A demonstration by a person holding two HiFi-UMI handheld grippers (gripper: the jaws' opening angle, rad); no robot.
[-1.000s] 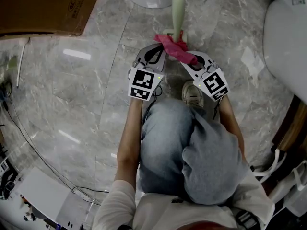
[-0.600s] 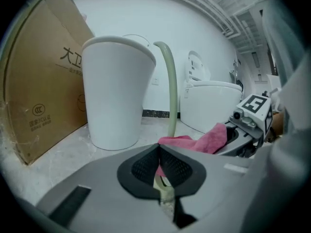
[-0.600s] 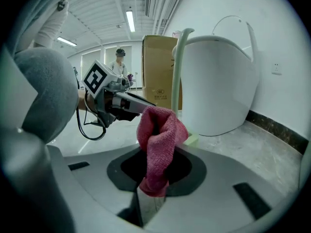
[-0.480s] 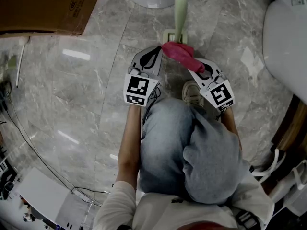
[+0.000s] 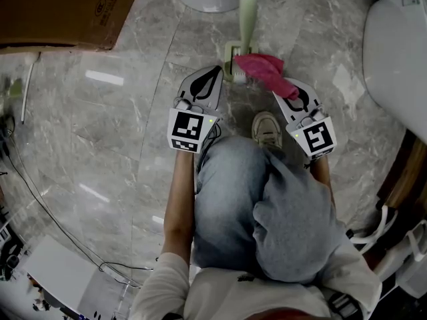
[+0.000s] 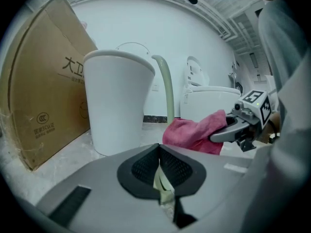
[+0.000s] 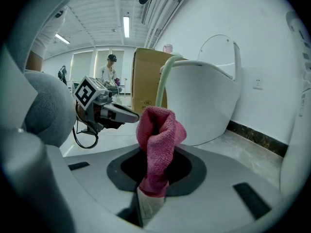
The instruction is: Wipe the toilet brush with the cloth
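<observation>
1. Pinching the pink cloth (image 5: 263,70) near the top centre of the head view, the right gripper (image 5: 285,93) has its jaws clamped on one bunched end. The free end reaches left and seems to touch the foot of the toilet brush (image 5: 247,15).
2. The left gripper (image 5: 215,71), just left of that foot, has its jaws closed on a thin pale green piece, apparently the brush's lower edge.
3. By my judgement, wiping is under way at the foot, and the long handle above is not yet done.
4. The brush is slim and pale green, with whitish bristles low down. Its handle runs to the frame's top edge.
</observation>
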